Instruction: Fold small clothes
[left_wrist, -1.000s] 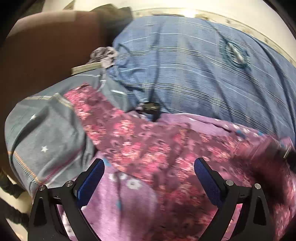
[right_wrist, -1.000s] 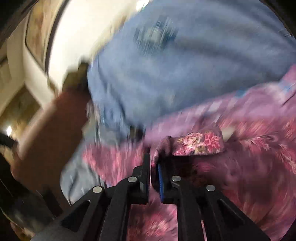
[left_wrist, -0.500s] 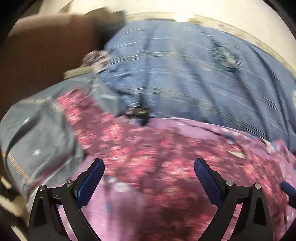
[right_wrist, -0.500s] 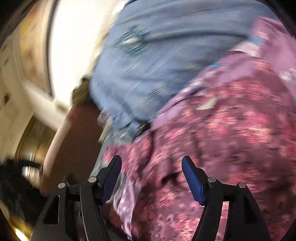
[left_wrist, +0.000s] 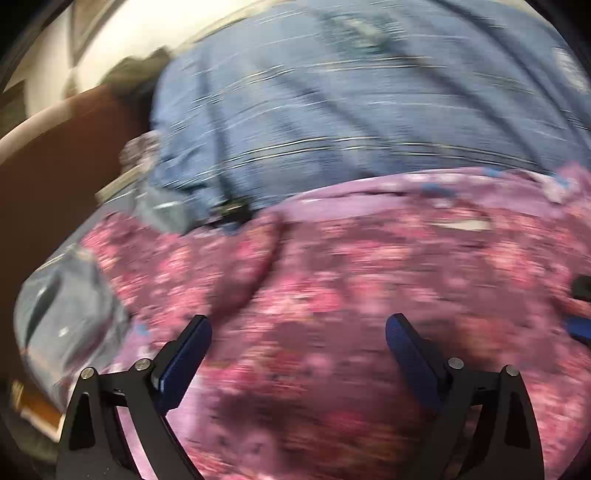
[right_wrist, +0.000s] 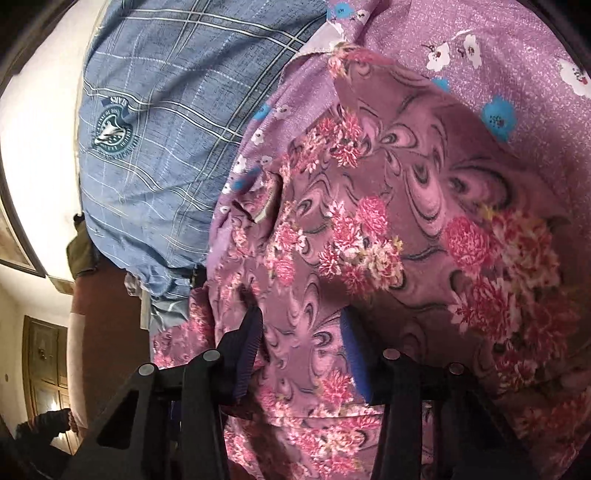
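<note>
Pale wall and a dark-framed picture edge the far left of the right wrist view, and next to them lies a blue checked cloth (right_wrist: 159, 122) with a round crest, spread over what looks like a bed. To its right a lilac sheet (right_wrist: 517, 48) with small white and blue flowers carries the task's thing, the floral garment (right_wrist: 388, 206), dark mauve with pink blossoms, rumpled and only loosely laid. In the blurred left wrist view a grey-blue cloth (left_wrist: 70, 314) sits at the left edge, and the left gripper (left_wrist: 299, 332) hangs over the garment with its jaws spread wide and nothing between them. The right gripper (right_wrist: 303, 332) is low on the fabric, its jaws closing with a ridge of the garment between them, though the pads do not yet seem to press it. My judgement: take only one layer near an edge, let the left gripper pin or lift the matching edge, then draw both over evenly so the fold lies flat.
</note>
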